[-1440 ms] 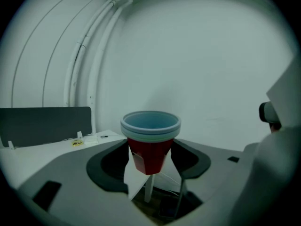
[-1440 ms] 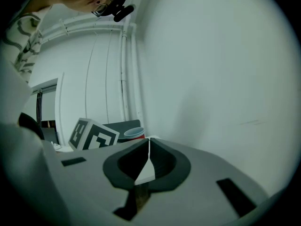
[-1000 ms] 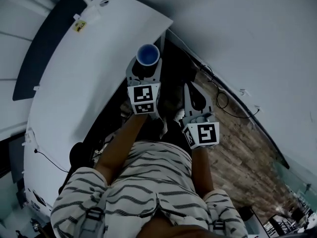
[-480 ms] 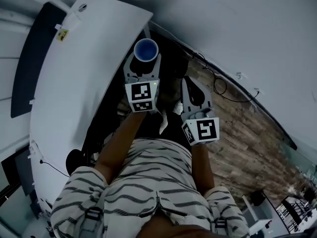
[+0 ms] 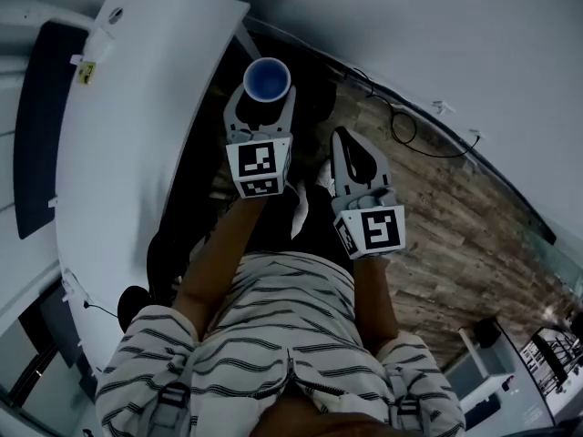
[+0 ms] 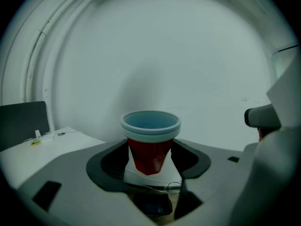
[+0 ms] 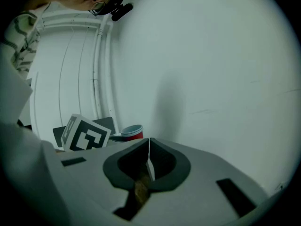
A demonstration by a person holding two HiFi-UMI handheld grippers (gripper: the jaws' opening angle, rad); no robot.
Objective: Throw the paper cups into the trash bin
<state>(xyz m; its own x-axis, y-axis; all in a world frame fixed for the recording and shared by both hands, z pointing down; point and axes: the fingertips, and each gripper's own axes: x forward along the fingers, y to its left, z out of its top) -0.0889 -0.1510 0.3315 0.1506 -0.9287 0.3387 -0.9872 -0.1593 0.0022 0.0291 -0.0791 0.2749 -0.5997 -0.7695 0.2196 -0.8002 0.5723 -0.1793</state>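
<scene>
A: Where is the paper cup (image 5: 267,80)?
B: The left gripper (image 5: 263,109) has it. The jaws pinch its red sides. It stands straight up, and you can see the blue inside.
A: And the right gripper (image 5: 346,148)?
B: It is at three o'clock from the left one, just beside it. Its jaws are pressed together, with nothing between them.
A: What is around them?
B: A white table (image 5: 118,135) at nine o'clock, a wooden floor (image 5: 455,235) at four o'clock, and the person's striped shirt (image 5: 273,335) at six o'clock. The cup is just past the table's edge.
</scene>
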